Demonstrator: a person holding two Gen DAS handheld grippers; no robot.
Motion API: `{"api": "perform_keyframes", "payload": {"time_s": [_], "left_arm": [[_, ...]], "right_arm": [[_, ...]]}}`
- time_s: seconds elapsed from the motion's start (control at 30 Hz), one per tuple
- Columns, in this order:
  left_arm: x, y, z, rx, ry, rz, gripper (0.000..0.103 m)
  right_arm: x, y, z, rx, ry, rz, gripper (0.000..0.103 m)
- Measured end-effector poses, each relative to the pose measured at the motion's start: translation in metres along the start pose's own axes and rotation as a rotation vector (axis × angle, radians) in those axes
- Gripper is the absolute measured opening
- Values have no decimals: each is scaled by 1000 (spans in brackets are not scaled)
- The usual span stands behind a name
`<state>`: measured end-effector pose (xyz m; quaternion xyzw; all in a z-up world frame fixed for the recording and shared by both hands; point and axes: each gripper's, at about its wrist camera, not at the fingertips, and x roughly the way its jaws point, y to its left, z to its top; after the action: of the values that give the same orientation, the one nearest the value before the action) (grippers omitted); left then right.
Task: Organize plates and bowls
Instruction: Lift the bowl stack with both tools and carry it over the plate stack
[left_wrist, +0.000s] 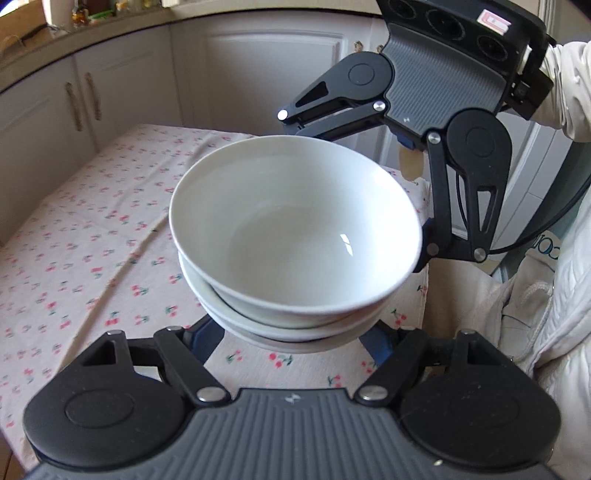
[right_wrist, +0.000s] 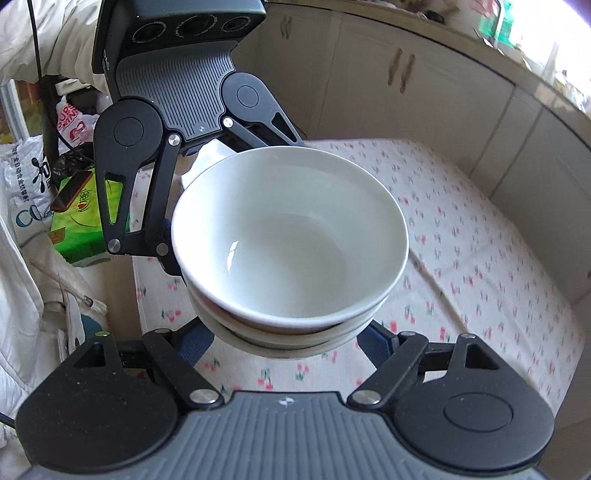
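A stack of white bowls is held above the table, also seen in the right wrist view. The top bowl sits tilted inside lower ones. My left gripper has its blue fingers wide apart, one on each side of the stack's base. My right gripper stands the same way from the opposite side. Each gripper shows in the other's view: the right one behind the bowls, the left one likewise. All fingertips are hidden under or behind the bowls.
The table wears a white cloth with red cherries. Cream kitchen cabinets stand beyond it. Bags and a green box lie off the table's side. The person's white jacket is close by.
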<state>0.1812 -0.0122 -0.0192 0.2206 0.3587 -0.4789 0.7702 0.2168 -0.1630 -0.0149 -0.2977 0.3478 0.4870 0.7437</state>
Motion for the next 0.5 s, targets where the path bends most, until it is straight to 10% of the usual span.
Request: {"api": "perform_keyframes", "payload": {"time_s": [0.5], "left_arm": [[-61,23,-56,-83,-7,174,78]], "right_arm": [[52,10,78,-154,-24,52,87]]}}
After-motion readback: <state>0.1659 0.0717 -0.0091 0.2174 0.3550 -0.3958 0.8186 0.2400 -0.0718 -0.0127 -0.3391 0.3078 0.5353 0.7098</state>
